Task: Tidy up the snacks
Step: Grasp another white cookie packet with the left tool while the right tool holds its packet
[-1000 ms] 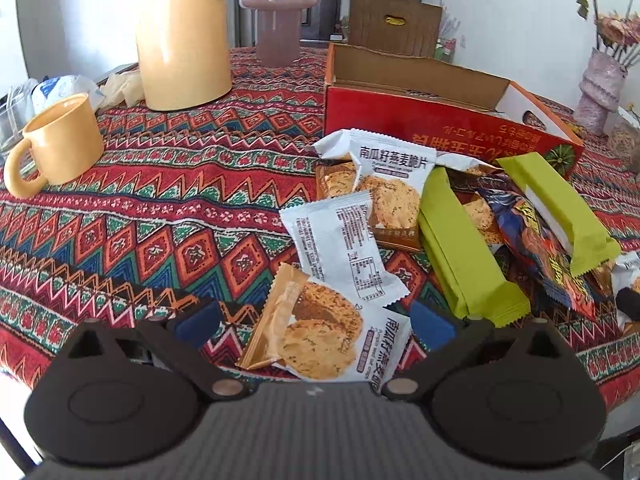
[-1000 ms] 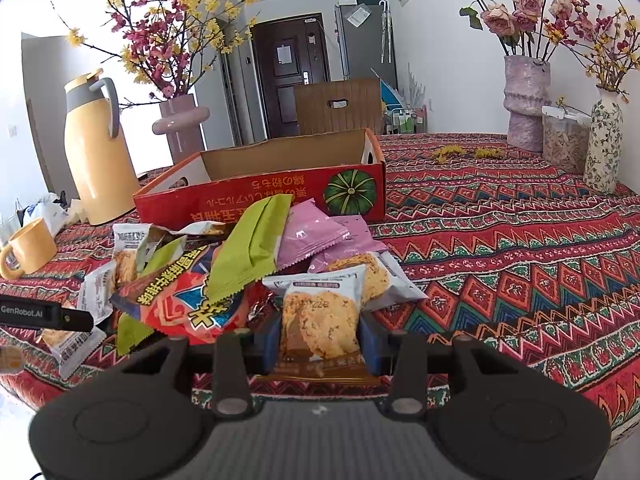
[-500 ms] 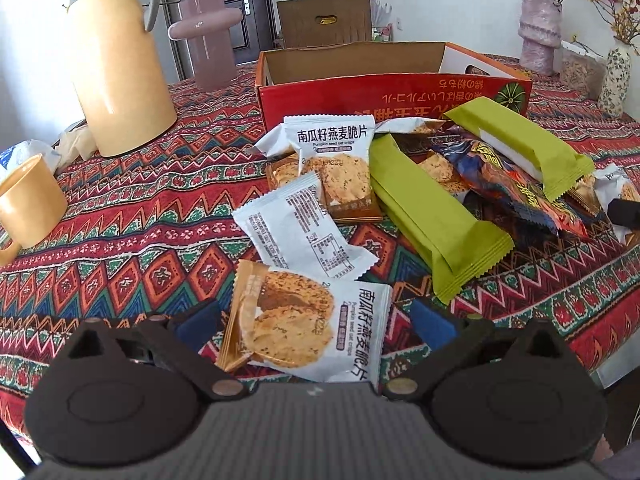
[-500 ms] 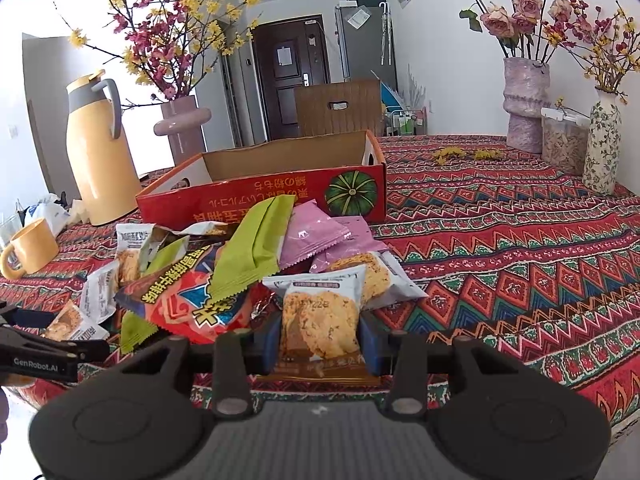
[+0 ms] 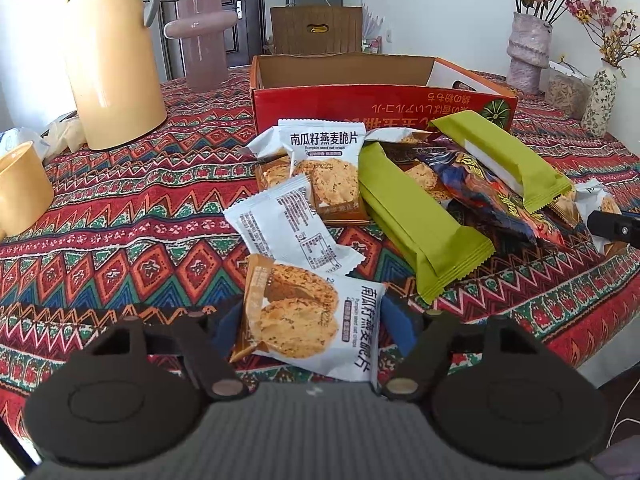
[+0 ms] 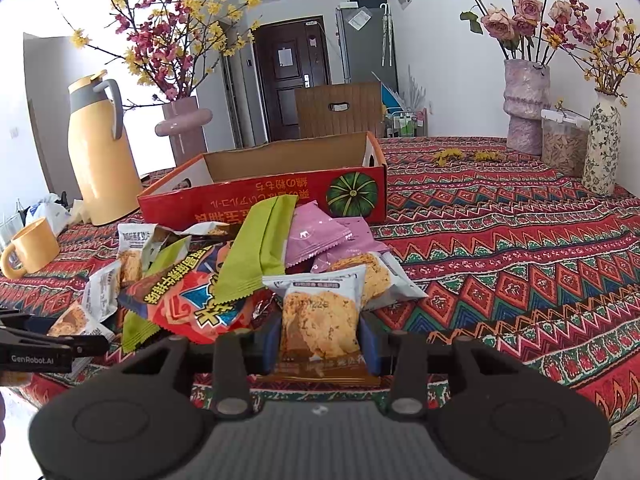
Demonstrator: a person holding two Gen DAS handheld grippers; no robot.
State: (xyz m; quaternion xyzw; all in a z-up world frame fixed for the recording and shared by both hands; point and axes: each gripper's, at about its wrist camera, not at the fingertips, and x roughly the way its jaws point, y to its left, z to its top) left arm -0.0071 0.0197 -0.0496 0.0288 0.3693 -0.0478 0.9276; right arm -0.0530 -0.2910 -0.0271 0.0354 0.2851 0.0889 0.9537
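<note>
A pile of snack packets lies on the patterned tablecloth in front of an open red cardboard box (image 5: pixel 380 100), also in the right wrist view (image 6: pixel 260 196). My left gripper (image 5: pixel 314 324) has its jaws closing on a sideways cookie packet (image 5: pixel 304 316), whose ends meet the blue pads. My right gripper (image 6: pixel 320 340) is shut on another cookie packet (image 6: pixel 320 316) at the pile's near edge. Green wrappers (image 5: pixel 416 224), an orange-blue bag (image 6: pixel 192 304) and pink packets (image 6: pixel 320 236) fill the pile. The box looks empty from here.
A yellow thermos (image 5: pixel 112 64) and yellow mug (image 5: pixel 20 188) stand at the left, with a pink vase (image 5: pixel 200 44) behind. Flower vases (image 6: pixel 524 104) and a lidded jar (image 6: pixel 564 144) line the far right. The table edge runs just below both grippers.
The left gripper's jaws have narrowed from wide apart onto the cookie packet, and its view has rolled and tipped up a little. The right gripper and its packet have not moved.
</note>
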